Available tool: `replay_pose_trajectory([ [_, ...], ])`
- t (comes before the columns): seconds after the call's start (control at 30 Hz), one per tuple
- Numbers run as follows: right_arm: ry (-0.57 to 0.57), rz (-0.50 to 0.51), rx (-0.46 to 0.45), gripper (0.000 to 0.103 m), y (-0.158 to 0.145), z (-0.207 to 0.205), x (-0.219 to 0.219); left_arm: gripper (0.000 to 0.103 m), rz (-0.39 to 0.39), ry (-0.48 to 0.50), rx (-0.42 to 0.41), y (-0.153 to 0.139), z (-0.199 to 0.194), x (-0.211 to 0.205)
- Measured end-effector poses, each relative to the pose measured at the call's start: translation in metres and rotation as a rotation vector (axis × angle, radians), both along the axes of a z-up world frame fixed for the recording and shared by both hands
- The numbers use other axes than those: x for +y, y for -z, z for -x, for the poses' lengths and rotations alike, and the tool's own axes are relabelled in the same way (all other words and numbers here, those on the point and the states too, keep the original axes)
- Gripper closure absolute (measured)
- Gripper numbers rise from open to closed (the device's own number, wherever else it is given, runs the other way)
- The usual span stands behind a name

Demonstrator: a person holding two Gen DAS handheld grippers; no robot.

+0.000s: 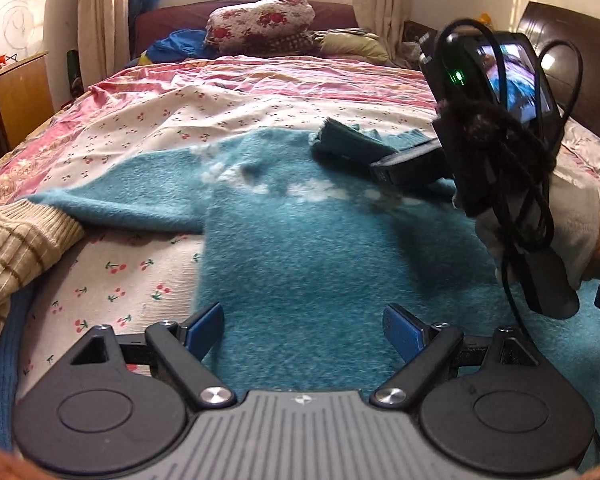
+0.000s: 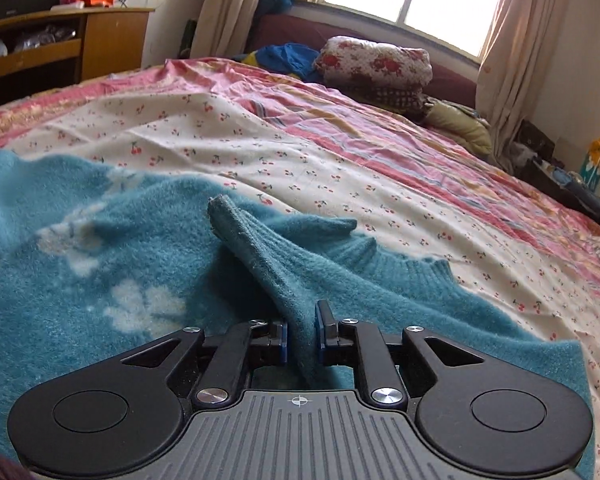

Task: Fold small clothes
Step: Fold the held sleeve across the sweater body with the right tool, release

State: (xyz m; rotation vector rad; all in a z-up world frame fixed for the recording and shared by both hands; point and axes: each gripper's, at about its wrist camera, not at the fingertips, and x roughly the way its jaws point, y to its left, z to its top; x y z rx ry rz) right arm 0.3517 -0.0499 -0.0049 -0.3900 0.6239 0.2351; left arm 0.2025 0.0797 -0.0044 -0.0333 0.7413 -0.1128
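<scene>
Sleeve (image 2: 260, 256) runs away from right hand-held gripper (image 2: 300, 332), seemingly pinched.

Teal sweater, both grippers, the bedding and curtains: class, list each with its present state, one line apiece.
Teal sweater: spread flat on the bed, not yet folded.
Sleeve: lifted across the sweater body.
Right gripper: shut on sleeve.
Left gripper: open, empty, above the sweater.
Floral quilt: folded.
Curtains: drawn aside.

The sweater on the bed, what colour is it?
Teal sweater with white flowers, clearest in the left wrist view.
</scene>
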Motion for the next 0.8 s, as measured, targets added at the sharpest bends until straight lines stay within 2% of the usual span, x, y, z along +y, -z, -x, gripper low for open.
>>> replay_pose_trajectory([
  [0.27, -0.025, 0.021, -0.056, 0.091, -0.008, 0.007, 0.02, 0.011, 0.047, -0.028, 0.003, -0.003, -0.002, 0.013],
  [0.33, -0.054, 0.037, -0.042, 0.091, -0.006, 0.006, 0.028, 0.011, 0.048, -0.038, 0.008, -0.003, -0.003, 0.016],
  [0.43, -0.069, 0.046, 0.005, 0.088, 0.004, 0.003, 0.031, 0.011, 0.06, -0.048, 0.012, -0.003, -0.004, 0.021],
  [0.6, -0.045, -0.004, 0.013, 0.088, 0.0, 0.003, 0.026, 0.011, 0.066, -0.058, 0.023, -0.001, -0.006, 0.026],
  [0.8, -0.057, -0.018, 0.025, 0.079, -0.004, 0.004, 0.031, 0.011, 0.062, -0.075, 0.052, 0.003, -0.009, 0.028],
])
